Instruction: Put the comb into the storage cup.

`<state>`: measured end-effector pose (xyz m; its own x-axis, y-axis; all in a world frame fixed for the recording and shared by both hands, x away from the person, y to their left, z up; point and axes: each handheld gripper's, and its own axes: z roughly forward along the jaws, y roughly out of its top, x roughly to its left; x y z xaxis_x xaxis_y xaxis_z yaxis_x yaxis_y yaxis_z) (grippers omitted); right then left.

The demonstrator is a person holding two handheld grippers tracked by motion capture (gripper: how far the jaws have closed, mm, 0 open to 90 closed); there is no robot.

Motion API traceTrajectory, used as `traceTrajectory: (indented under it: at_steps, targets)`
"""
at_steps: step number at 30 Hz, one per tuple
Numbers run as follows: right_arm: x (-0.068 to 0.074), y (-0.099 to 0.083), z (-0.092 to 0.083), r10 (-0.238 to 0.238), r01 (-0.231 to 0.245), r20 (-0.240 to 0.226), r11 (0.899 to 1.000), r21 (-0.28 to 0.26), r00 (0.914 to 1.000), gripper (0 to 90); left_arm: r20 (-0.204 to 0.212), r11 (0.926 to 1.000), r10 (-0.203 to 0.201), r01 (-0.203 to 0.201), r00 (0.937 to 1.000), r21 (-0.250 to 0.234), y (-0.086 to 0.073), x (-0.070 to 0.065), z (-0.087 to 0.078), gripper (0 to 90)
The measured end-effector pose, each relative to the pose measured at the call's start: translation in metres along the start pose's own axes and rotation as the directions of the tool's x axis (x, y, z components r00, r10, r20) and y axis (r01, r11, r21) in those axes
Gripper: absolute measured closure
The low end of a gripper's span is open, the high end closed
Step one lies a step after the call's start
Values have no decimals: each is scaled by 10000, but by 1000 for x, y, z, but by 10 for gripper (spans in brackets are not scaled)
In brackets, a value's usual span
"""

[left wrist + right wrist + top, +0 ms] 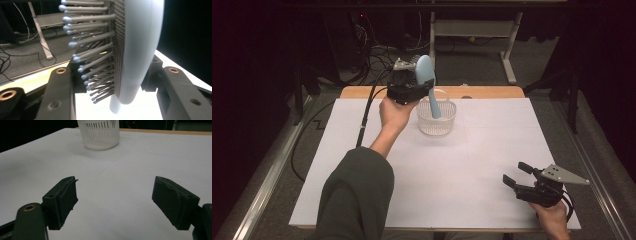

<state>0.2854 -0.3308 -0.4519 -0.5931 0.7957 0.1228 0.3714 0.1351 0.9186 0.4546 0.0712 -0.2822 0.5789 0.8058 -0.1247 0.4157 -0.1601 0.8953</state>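
Overhead light falls on my white counter [472, 165]; the room around it is dark. Glare whitens the counter under my left jaws, where the hairbrush [140, 50] blurs close up. Soft shadows, mild grain.

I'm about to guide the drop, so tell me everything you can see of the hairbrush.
The hairbrush is pale blue, smooth and plastic-looking, with an oval head and a tapering handle. Grey bristles with rounded tips stand from a dark textured pad. The left claw is shut on it near the base of the head. It stands nearly upright, head up, with the handle end down inside the white slotted basket.
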Motion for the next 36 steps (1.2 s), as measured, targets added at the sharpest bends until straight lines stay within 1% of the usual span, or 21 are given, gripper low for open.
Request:
traceTrajectory:
  at_steps: [2,14,25,36]
  targets:
    - [0,0,0,-18,18,-18,10000,16,10000,205,-7,9999,-104,104,9999,15,-1,0,3,491]
    - [1,0,1,-41,41,-67,10000,25,10000,205,-128,9998,-125,127,9998,156,-6,0,21,489]
    - [1,0,1,-53,53,-107,10000,14,9999,205,-268,9994,-158,166,9995,289,-11,-1,34,489]
    - [1,0,1,-32,32,-122,10000,37,9999,204,-203,9988,-109,119,9997,476,-17,-3,46,487]
